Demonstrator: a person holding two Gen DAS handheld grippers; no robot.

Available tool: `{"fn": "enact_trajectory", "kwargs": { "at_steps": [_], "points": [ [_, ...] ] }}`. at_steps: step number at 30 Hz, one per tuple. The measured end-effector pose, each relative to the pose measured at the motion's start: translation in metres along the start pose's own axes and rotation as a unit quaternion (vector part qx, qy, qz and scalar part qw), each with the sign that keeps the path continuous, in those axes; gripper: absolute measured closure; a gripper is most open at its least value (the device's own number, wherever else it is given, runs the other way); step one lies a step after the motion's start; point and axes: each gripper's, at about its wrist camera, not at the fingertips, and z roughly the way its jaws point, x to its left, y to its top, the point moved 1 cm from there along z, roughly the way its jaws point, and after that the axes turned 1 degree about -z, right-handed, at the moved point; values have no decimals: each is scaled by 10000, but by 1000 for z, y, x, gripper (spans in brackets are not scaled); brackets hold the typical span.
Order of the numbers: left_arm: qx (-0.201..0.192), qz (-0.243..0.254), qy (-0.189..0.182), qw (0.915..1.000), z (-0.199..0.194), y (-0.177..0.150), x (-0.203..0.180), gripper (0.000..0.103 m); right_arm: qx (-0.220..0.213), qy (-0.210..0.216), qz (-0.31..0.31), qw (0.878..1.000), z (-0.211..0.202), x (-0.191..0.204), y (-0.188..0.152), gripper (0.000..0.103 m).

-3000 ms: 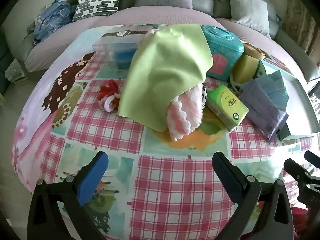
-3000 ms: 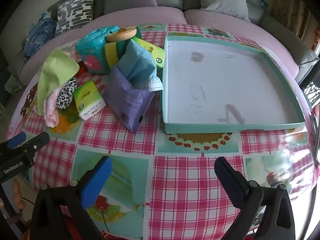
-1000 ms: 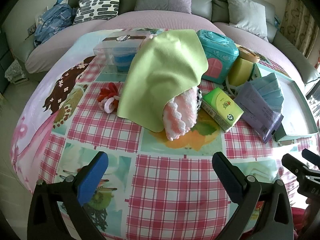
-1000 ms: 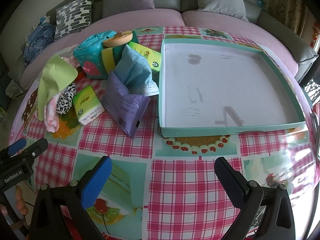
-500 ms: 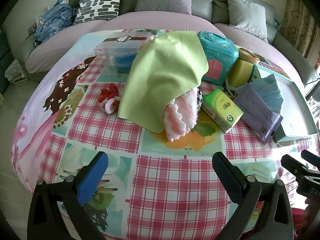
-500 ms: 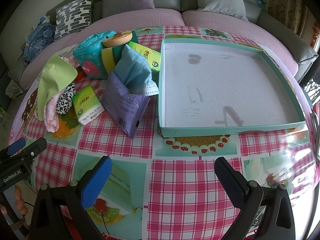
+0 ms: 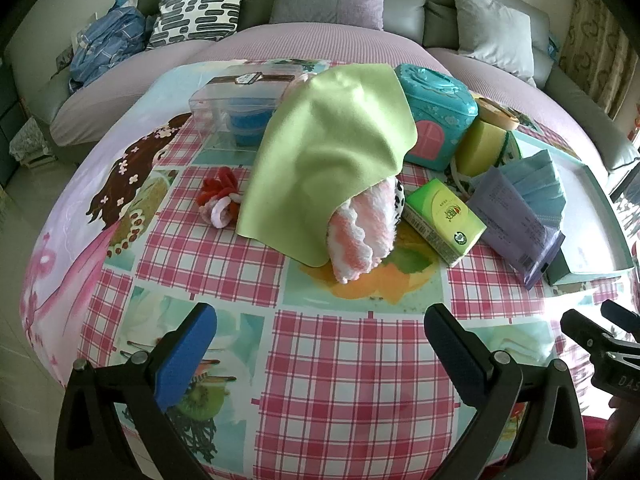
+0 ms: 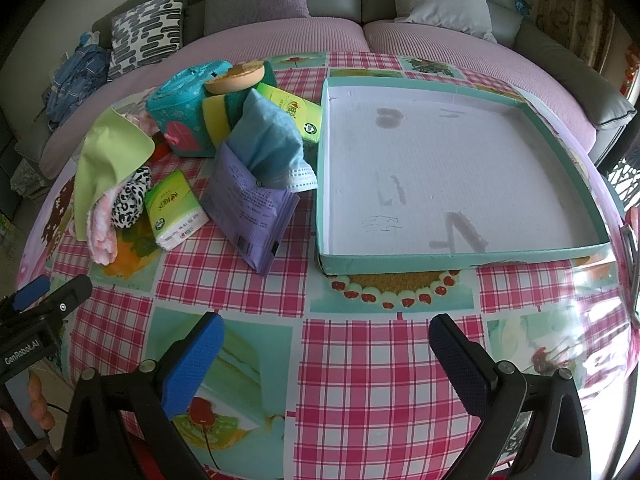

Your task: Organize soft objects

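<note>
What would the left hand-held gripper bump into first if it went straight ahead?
Probably the pink-and-white fluffy roll poking out from under the green cloth. The left hand-held gripper is open, with only tablecloth before that; depth is hard to judge.

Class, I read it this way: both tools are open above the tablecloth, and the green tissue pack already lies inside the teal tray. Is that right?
Not quite. Both tools, left and right, are open, but the green tissue pack lies on the tablecloth, left of the purple packet. The right wrist view shows nothing in the teal tray.

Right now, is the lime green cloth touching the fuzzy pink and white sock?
Touching: the left wrist view shows the lime green cloth draped over the fuzzy pink and white sock.
</note>
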Motion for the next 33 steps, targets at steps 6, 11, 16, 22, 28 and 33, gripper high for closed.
{"fn": "enact_trajectory", "kwargs": {
  "at_steps": [6,11,16,22,28,33],
  "points": [
    [-65,1,1,10000,-3,2,1,0,-36,-46,-24,10000,-1,1,0,0],
    [-160,6,47,9999,-8,7,3,0,-69,-72,-49,9999,-3,1,1,0],
    [-320,-31,-55,9995,-18,22,5,0,-182,-137,-91,9997,-11,0,5,0],
    [-706,-105,-166,9973,-42,56,1,0,-335,-46,-187,9993,-29,1,18,0],
    [-407,-295,-4,9987,-45,95,-5,0,-519,109,-326,9981,-48,6,49,0],
    [-121,-628,-31,9979,-35,107,-7,0,-369,214,-328,9986,-41,4,73,0]
  ]
}}
